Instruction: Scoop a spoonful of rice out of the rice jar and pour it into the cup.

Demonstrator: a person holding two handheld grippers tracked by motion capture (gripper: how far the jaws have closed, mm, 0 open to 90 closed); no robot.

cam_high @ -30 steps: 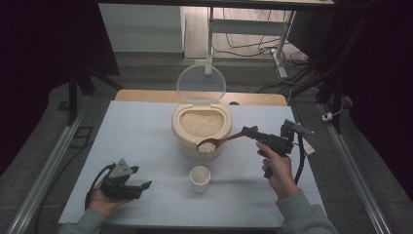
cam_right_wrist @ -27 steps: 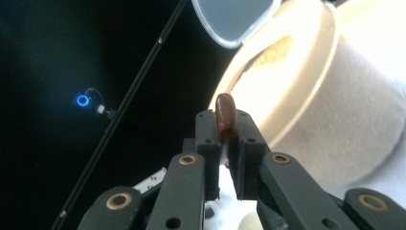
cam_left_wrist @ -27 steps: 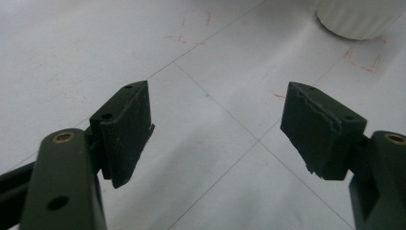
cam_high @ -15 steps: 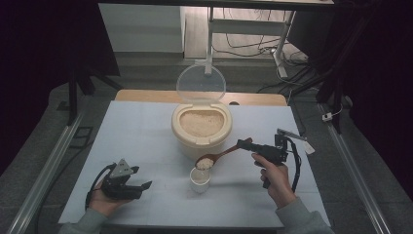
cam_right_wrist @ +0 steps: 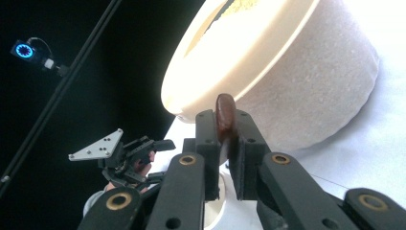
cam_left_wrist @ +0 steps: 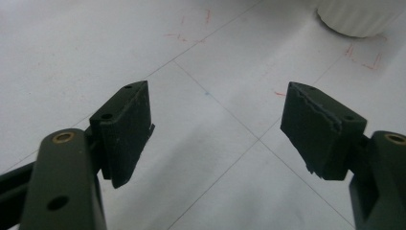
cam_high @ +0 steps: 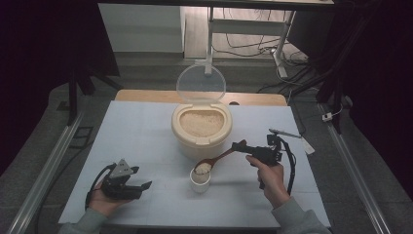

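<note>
Grip of right gripper (cam_right_wrist: 225,125): clenched on the very end of the wooden spoon (cam_high: 220,157), with the brown handle pinched edge-up between the two pads. Carried a heap of rice (cam_high: 203,167) in the bowl of the spoon, directly over the mouth of the small white cup (cam_high: 200,182), near the front of the table (cam_high: 136,131). Could not tell from the high view how much rice lay in the cup itself. Risks, by judgement only: could drop grains beside the cup, because of a narrow mouth under a heaped bowl almost as wide; could let the handle roll between the pads, because of a hold at its last part alone; could tip the light cup over, by going down too far. Just behind the cup: round cream rice container (cam_high: 200,139), filled with rice nearly to the rim, clear lid (cam_high: 200,84) raised upright at its back. Well apart to the left: left gripper (cam_high: 141,185), held low at the table in the person's hand, released, with jaws wide and nothing between them.
</note>
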